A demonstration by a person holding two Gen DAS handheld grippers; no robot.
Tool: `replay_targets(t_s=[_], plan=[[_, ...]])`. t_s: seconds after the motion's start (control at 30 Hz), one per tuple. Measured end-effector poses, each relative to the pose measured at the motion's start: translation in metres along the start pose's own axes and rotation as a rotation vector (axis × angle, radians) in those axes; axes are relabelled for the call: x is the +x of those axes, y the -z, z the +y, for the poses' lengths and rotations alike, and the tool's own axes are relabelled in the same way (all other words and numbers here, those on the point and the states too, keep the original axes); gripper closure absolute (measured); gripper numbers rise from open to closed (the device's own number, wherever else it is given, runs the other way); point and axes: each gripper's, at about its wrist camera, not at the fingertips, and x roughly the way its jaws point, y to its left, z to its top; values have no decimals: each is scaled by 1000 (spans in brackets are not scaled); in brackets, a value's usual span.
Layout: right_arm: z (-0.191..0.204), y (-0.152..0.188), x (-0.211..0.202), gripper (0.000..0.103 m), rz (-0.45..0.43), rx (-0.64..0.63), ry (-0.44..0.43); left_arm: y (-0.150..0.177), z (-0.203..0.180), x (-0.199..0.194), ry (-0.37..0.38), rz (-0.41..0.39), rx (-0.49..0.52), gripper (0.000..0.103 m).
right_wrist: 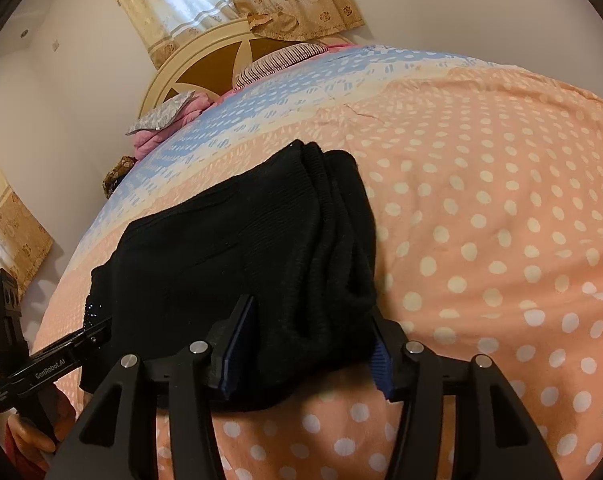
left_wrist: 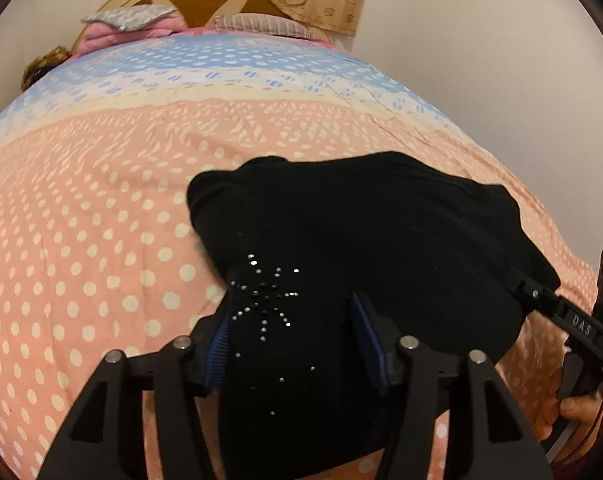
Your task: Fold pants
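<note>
- Left wrist view: left gripper point(left_wrist: 291, 334) clamps the near edge of the folded black pants point(left_wrist: 361, 232) lying on the dotted bedspread point(left_wrist: 81, 220).
- Right wrist view: right gripper point(right_wrist: 315, 342) grips the pants' other end.

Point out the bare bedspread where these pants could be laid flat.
Free: dotted bedspread left of the black pants, the stretch on their right, and the blue band toward the pillows. Crowded: the near edge, where both hand-held grippers meet the pants.
</note>
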Motion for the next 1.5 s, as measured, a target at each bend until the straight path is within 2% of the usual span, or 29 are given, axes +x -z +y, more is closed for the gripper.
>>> replay_targets(t_s=[0.23, 0.3, 0.37, 0.4, 0.57, 0.77, 1.13, 1.5], plan=[[9, 1, -2, 52, -8, -56, 34, 2, -2, -1, -8, -7, -18, 39], [9, 1, -3, 55, -14, -60, 38, 3, -2, -4, 2, -15, -21, 44], [9, 1, -4, 58, -21, -67, 39, 5, -2, -9, 20, -32, -11, 78], [11, 1, -5, 60, -27, -78, 44, 5, -1, -10, 30, -35, -8, 79], [21, 2, -7, 62, -43, -140, 83, 6, 1, -14, 43, -43, -35, 80], [39, 6, -9, 66, -74, -255, 150, 6, -7, -19, -4, -58, 5, 81], [40, -7, -26, 67, -91, -208, 108, -4, -6, -37, 9, -88, 28, 81], [82, -14, -60, 68, -142, -258, 48, -8, 11, -52, 46, -109, 10, 81]])
